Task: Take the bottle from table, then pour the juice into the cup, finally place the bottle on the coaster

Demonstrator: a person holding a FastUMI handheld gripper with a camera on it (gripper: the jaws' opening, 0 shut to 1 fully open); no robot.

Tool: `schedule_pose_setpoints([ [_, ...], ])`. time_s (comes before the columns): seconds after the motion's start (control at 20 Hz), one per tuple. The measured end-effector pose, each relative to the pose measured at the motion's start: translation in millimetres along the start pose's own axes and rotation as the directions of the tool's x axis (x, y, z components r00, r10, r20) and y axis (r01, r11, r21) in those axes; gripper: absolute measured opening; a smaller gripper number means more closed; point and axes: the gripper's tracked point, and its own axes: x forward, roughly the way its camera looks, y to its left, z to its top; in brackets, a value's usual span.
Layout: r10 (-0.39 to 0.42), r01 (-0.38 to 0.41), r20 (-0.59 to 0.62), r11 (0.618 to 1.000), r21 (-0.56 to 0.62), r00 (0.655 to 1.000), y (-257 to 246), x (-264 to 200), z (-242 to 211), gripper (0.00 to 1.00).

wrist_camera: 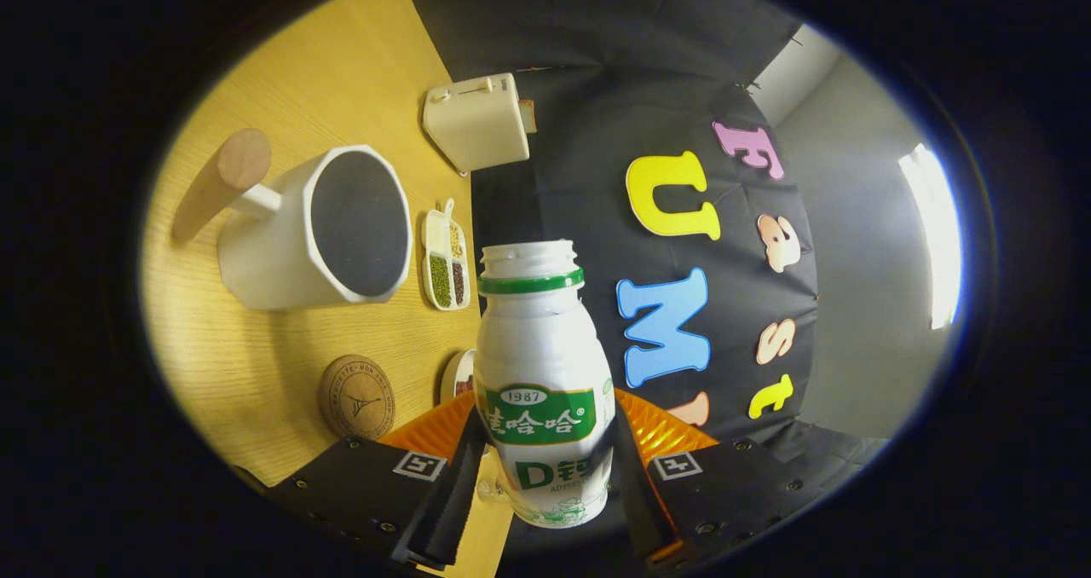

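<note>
One white plastic bottle [543,382] with a green neck ring and a green label is being pinched by the claw [543,476], one black finger [456,484] pressed to each side of its lower body. Its threaded mouth is uncapped, and the view is rolled, so the wood-grain desk [281,92] is being seen off to one side of the bottle. One white faceted cup [328,224] with a dark inside and a rounded wooden handle is being shown on the desk beyond the fingers, well apart from the bottle. One round cork coaster [357,396] with a stamped mark is lying nearer the fingers, bare. Between cup and bottle, one small white divided dish [446,258] of green, dark and pale grains is being seen — and beyond it one cream boxy appliance [476,122] at the desk's edge. One small white dish [460,376] is being partly hidden behind the bottle.
</note>
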Motion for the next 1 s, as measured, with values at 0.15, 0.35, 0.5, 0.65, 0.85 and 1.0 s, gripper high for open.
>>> schedule_pose_setpoints([
  [0.15, 0.002, -0.002, -0.002, 1.0, -0.008, 1.0, -1, 2, -1, 0.73],
  [0.35, -0.013, 0.013, 0.001, 0.999, -0.051, 1.0, -3, 2, 1, 0.73],
  [0.5, -0.021, 0.021, 0.005, 0.997, -0.079, 1.0, -4, 3, 2, 0.73],
  [0.65, -0.027, 0.028, 0.012, 0.994, -0.103, 1.0, -5, 2, 5, 0.73],
  [0.85, -0.03, 0.032, 0.02, 0.992, -0.12, 0.999, -6, 3, 7, 0.73],
  [1.0, -0.034, 0.038, 0.024, 0.989, -0.146, 0.999, -9, 2, 10, 0.73],
])
